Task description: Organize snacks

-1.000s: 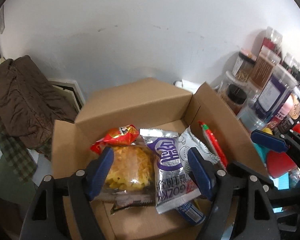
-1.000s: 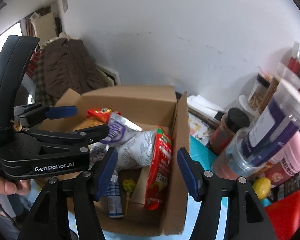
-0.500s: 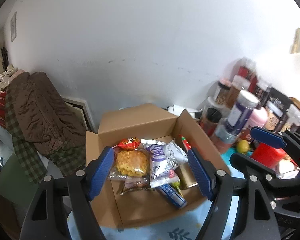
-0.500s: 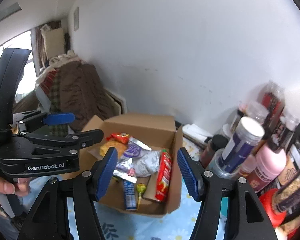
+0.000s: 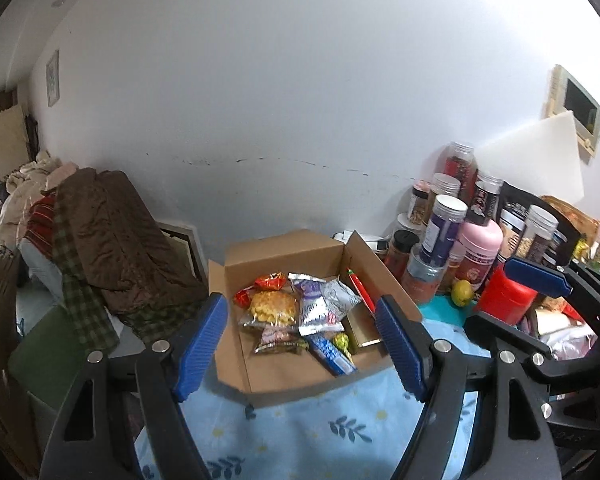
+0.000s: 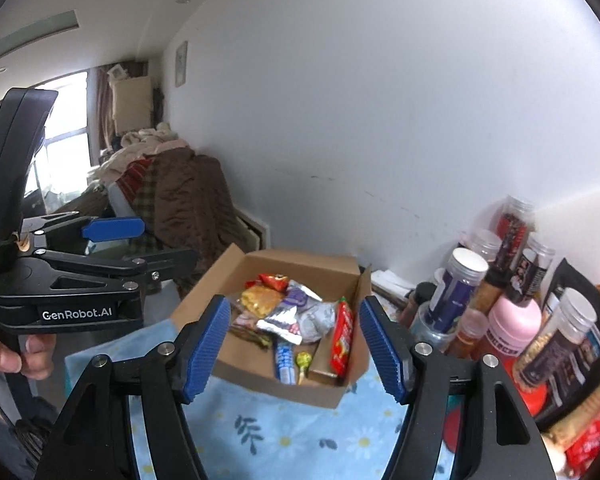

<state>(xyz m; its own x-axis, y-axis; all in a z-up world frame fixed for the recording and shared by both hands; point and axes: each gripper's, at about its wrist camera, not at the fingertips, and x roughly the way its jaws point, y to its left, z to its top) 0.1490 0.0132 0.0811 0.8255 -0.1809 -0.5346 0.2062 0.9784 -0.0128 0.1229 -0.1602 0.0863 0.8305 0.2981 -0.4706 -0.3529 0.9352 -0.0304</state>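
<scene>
Left wrist view: the left claw (image 5: 302, 346) hangs wide apart and holds nothing, raised above the near edge of the cardboard box (image 5: 284, 248). The box stands open on the blue flowered cloth (image 5: 320, 432) that covers the surface. Inside it lie a clear bag of yellow snacks (image 5: 272, 308), a red packet (image 5: 270, 281) behind it, a silver-and-purple packet (image 5: 314, 306), a long red stick pack (image 5: 360, 290) leaning on the right wall, a blue-and-white tube (image 5: 332, 354) and a yellow-green lollipop (image 5: 342, 340). To the right of the box stand a cluster of jars (image 5: 444, 224), a pink bottle (image 5: 480, 252), a red container (image 5: 504, 300) and a small yellow fruit (image 5: 462, 291).

Right wrist view: the right claw (image 6: 294, 348) is likewise wide and empty, framing the same box (image 6: 300, 390) from above and in front. The left device sits at the left edge, gripped by the person's hand (image 6: 16, 354).

Judging by this, the packing looks largely done: many snacks are gathered in the box and neither claw carries anything. What may remain is neatening the loose pile, or adding the packets (image 6: 588, 436) among the jars at far right, if those belong
</scene>
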